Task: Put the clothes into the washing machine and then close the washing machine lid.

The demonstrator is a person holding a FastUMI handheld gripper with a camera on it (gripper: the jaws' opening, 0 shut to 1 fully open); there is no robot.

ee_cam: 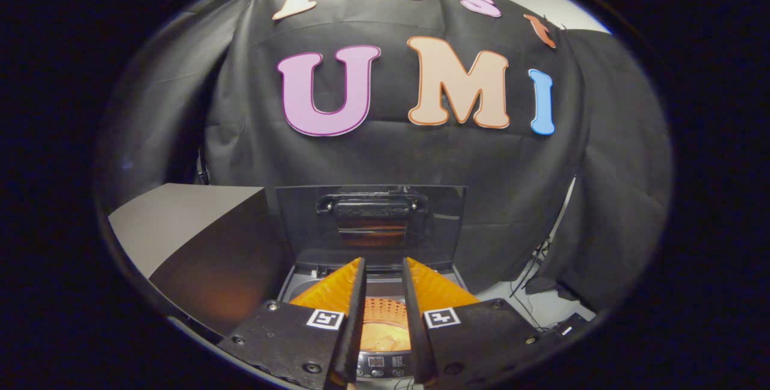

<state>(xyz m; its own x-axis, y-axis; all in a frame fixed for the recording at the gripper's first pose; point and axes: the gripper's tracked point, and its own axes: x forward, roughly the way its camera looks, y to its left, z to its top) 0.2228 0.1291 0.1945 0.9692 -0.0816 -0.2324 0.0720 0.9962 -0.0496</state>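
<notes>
Gripper (pixel 383 269) hangs over the washer (pixel 379 294), looking down and forward; its two fingers (pixel 354 318) run nearly parallel with a narrow gap between them, nothing held in that gap, so the claw reads as released though only slightly parted. Below the fingers' near ends, the control panel (pixel 380 367) of the washer shows small round buttons and a little display, too small to make out. Through the gap, directly under the fingers, the drum (pixel 383 328) lies open to view, its perforated wall and floor lit orange; something pale and smooth sits at the bottom, but I cannot tell whether it is cloth or the drum floor. No clothes can be made out for certain. Just beyond the fingertips the lid (pixel 370 221) stands raised, upright and a little tilted back, tinted see-through, with a dark handle (pixel 371 204) near its top edge. Left of the washer, a table top (pixel 180 221), part pale, part in shadow. Right of the washer, cables (pixel 529 300) trail on a pale floor. Behind everything hangs the black cloth wall (pixel 385 155).
</notes>
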